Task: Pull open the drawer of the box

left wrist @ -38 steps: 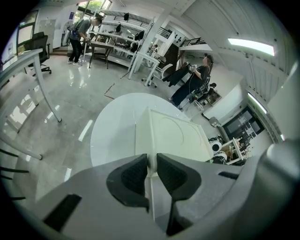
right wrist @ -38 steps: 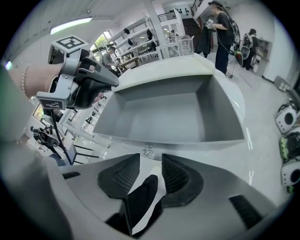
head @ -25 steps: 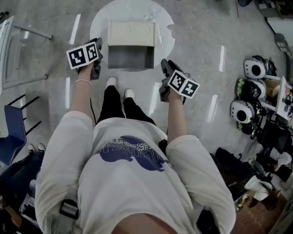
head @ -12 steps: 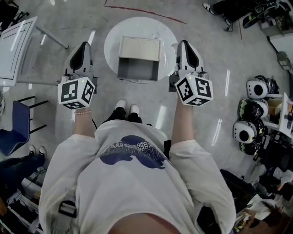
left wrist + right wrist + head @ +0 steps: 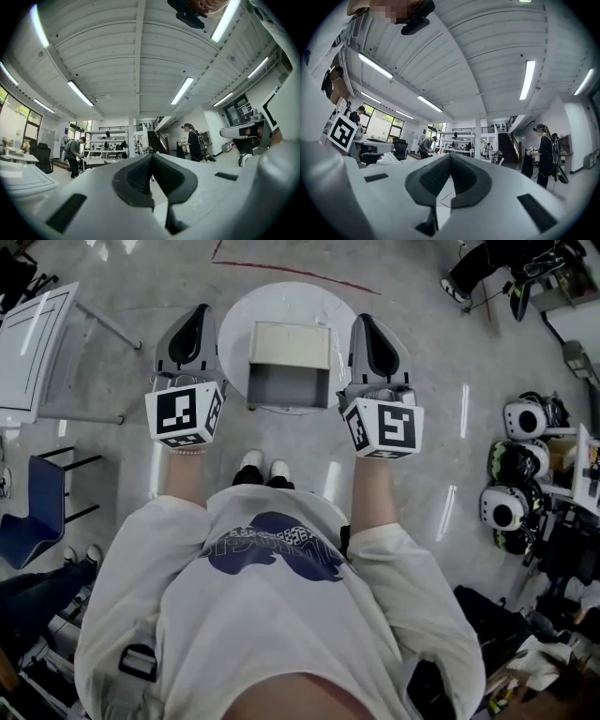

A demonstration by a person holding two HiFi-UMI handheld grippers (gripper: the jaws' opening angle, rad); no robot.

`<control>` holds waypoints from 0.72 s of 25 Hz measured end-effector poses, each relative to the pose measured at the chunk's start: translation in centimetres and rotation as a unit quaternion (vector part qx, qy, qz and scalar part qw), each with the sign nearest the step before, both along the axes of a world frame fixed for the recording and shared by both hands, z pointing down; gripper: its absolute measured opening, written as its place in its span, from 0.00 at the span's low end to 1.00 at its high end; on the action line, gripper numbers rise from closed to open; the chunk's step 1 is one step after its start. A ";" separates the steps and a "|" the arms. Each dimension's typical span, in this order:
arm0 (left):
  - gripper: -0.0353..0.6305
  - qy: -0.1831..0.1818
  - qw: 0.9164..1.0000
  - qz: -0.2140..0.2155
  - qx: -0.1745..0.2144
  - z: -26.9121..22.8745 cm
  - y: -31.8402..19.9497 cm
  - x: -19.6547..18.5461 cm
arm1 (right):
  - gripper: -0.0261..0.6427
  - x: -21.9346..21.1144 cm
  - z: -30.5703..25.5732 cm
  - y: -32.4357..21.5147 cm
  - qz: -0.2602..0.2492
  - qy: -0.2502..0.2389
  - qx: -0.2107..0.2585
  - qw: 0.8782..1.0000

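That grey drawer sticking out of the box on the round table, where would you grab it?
Probably its front wall, the edge nearest the person. The drawer stands out of the box with its top open, so one jaw could drop inside and one outside that wall, coming from above.

Round white table, box on it, drawer open

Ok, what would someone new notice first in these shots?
In the head view, the left gripper and the right gripper, each carrying a black-and-white marker cube, are held level with jaws shut on nothing. Between them, on a round white table, sits the box. Its drawer is pulled open toward the person and looks empty.
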State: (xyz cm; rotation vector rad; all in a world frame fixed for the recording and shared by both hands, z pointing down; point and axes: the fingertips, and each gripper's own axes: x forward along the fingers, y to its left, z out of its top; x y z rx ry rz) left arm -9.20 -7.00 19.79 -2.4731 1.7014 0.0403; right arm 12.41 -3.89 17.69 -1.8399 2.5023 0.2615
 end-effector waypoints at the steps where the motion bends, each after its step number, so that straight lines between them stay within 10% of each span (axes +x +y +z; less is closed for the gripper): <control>1: 0.06 0.002 1.000 0.000 0.001 -0.1 0.0 0.0 | 0.04 -0.1 0.1 0.1 0.000 0.003 -0.001 1.000; 18: 0.06 0.002 1.000 -0.005 -0.003 0.1 0.9 -0.6 | 0.03 0.3 0.8 0.5 0.042 0.038 -0.009 0.998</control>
